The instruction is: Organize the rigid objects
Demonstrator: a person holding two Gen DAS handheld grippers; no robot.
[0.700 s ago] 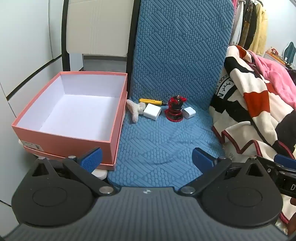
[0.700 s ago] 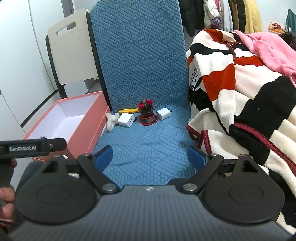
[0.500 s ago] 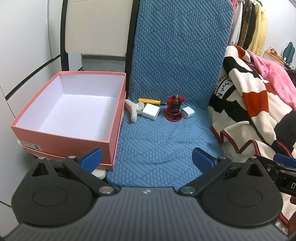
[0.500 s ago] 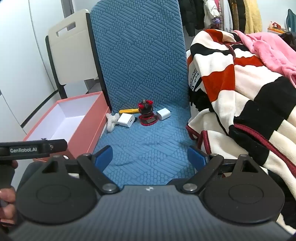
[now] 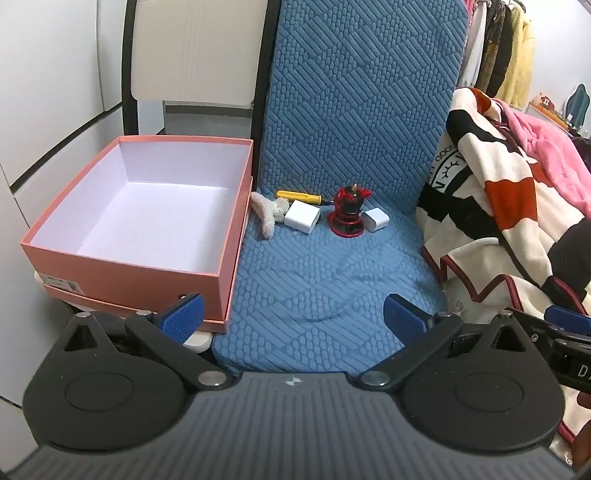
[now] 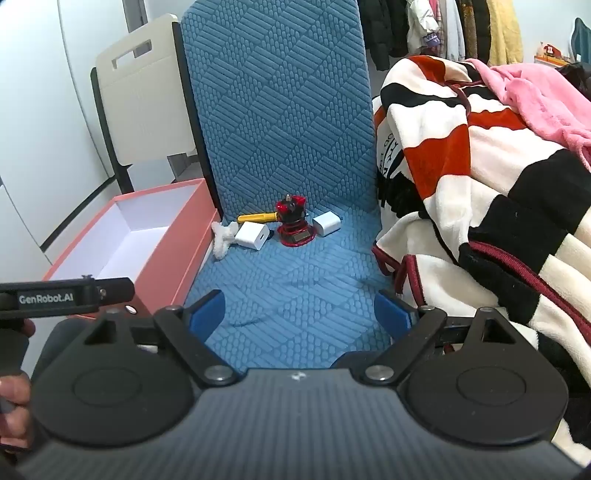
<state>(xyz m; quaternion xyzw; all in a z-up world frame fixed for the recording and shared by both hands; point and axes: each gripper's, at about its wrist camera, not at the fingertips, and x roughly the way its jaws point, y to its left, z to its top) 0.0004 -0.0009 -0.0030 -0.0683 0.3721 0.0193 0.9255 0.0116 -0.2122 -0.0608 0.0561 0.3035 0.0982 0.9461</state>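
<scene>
Small objects lie at the back of a blue quilted seat [image 5: 314, 280]: a yellow screwdriver [image 5: 299, 196], a white charger block [image 5: 302, 219], a red and black tripod mount [image 5: 348, 216], a second white charger [image 5: 376, 219] and a white fluffy piece [image 5: 267, 216]. They also show in the right wrist view: the mount [image 6: 293, 223], the charger block [image 6: 252, 235], the second charger [image 6: 326, 223], the screwdriver [image 6: 256, 218]. An empty pink box [image 5: 229, 221] stands left of the seat. My left gripper [image 5: 293, 315] and right gripper [image 6: 299, 312] are open and empty, near the seat's front edge.
A striped blanket [image 5: 498, 206] and pink fleece [image 6: 535, 99] are piled to the right of the seat. A white chair back [image 5: 192, 51] and white wall panels stand behind the box. Clothes hang at the back right [image 6: 443, 29].
Both views have shifted slightly; the left gripper has edged a little to the right and forward. Nothing was picked up or moved.
</scene>
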